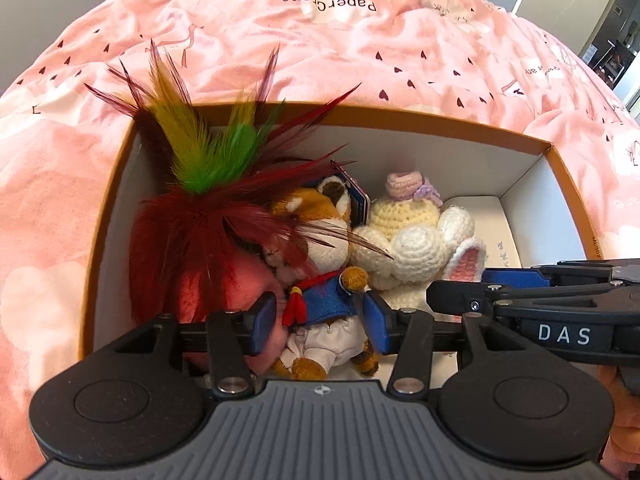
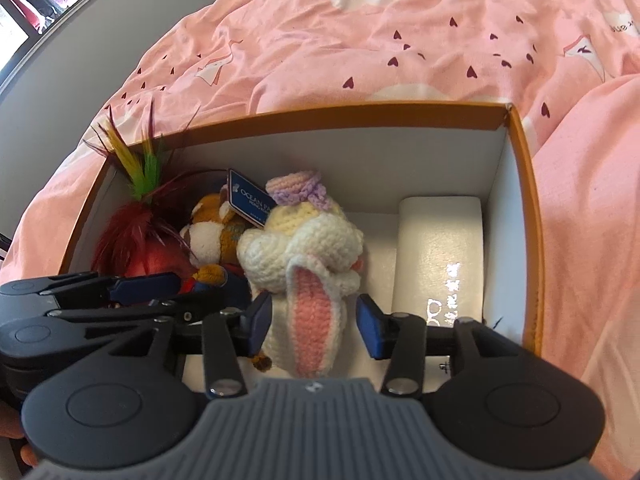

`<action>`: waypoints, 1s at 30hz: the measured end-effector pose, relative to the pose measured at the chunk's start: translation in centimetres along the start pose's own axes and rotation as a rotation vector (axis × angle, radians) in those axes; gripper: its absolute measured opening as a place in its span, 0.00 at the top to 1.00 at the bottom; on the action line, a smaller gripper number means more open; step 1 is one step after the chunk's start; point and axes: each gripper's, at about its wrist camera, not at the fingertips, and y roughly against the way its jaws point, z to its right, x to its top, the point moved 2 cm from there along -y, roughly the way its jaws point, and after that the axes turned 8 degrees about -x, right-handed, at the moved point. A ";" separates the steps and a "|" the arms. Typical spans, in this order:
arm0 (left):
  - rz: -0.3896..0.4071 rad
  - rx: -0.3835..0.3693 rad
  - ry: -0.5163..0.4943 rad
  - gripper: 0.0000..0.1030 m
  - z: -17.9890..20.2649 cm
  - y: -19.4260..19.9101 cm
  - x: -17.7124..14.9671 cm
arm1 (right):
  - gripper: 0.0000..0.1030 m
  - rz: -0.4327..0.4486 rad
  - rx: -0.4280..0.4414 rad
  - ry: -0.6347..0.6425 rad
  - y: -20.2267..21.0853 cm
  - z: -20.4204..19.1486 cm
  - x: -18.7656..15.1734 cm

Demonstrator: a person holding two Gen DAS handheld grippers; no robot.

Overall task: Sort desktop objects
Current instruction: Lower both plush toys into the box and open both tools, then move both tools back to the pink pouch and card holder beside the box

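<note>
While both tools reach into the orange-rimmed box (image 2: 520, 168) on the bed, the left tool (image 1: 320, 316) is spread open around a plush fox (image 1: 320, 240) in blue jacket, pads apart from it. Right tool (image 2: 312, 320) is open too, straddling the crochet bunny (image 2: 304, 240), pink ear down. Red feather toy (image 1: 192, 216) sits far left. Fox tag (image 2: 250, 200) reads "OCEAN PA". Bedspread (image 1: 360, 40) reads "PaperCrane". White case (image 2: 440, 248) lies against right wall; bare floor between it and bunny.

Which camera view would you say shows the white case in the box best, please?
The right wrist view: the white case lies fully visible along the box's right wall. In the left wrist view, only its far end shows, behind the crochet rabbit and the right gripper.
</note>
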 end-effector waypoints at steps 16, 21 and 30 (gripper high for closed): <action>0.199 0.002 -0.067 0.44 2.5 7.0 -3.5 | 0.47 0.268 -0.110 0.037 7.7 -2.2 -4.2; 0.311 0.018 -0.107 0.45 3.6 10.2 -5.5 | 0.36 0.377 -0.121 0.037 10.6 -3.0 -7.2; 0.392 0.044 -0.157 0.44 5.1 13.6 -9.5 | 0.33 0.424 -0.080 0.078 14.1 -3.7 -11.3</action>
